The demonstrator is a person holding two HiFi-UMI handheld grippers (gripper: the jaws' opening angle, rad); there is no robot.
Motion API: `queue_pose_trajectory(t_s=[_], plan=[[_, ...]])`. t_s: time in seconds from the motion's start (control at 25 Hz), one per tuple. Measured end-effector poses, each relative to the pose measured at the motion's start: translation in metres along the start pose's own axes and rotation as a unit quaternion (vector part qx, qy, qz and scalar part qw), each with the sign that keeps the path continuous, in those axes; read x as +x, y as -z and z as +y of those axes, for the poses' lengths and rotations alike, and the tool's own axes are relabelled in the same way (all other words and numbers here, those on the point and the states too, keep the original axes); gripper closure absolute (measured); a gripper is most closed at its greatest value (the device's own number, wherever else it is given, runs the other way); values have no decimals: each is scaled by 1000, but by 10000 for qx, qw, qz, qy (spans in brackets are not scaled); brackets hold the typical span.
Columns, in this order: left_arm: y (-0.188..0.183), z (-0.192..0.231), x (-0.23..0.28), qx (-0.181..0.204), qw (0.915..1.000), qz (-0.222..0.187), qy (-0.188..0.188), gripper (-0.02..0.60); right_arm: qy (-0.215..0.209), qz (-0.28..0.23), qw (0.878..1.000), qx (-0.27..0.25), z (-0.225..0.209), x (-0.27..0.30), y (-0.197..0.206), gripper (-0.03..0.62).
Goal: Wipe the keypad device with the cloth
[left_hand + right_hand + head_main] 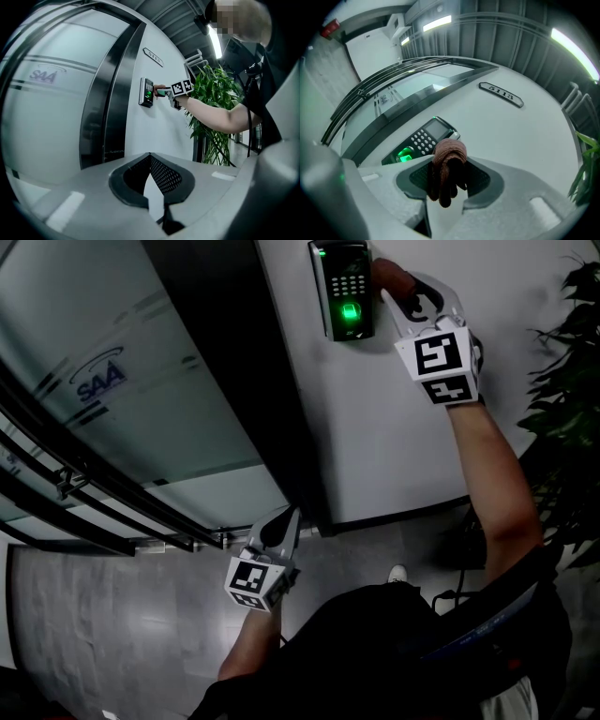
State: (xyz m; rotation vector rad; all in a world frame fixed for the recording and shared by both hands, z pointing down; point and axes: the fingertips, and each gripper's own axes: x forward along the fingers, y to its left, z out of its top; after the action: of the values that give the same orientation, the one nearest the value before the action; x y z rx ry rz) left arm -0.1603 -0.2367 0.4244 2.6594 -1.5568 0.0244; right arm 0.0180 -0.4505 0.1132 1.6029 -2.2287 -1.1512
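A black keypad device (343, 289) with a glowing green sensor is mounted on the white wall; it also shows in the right gripper view as the keypad device (423, 139) and far off in the left gripper view (147, 92). My right gripper (398, 289) is shut on a brown cloth (447, 169), whose folded end (390, 277) sits just right of the device, close to its edge. My left gripper (284, 526) hangs low by the door frame, its jaws nearly closed with nothing between them (151, 174).
A frosted glass door (122, 399) with dark frame stands left of the wall panel. A leafy plant (567, 352) grows at the right. A room number plate (500, 93) is fixed above the device. Grey floor lies below.
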Motion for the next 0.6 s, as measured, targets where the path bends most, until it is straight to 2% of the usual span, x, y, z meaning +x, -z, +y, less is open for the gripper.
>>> queue_pose_trajectory(t_s=[0.2, 0.36, 0.6], plan=[[2, 2, -4, 10, 10000, 41, -52, 565, -85, -285, 9993, 231, 21, -16, -14, 450], [5, 6, -6, -3, 9999, 50, -149, 565, -328, -578, 9965, 511, 51, -27, -25, 449], [5, 2, -7, -35, 9999, 22, -149, 565, -799, -556, 9951, 181, 111, -15, -31, 449]])
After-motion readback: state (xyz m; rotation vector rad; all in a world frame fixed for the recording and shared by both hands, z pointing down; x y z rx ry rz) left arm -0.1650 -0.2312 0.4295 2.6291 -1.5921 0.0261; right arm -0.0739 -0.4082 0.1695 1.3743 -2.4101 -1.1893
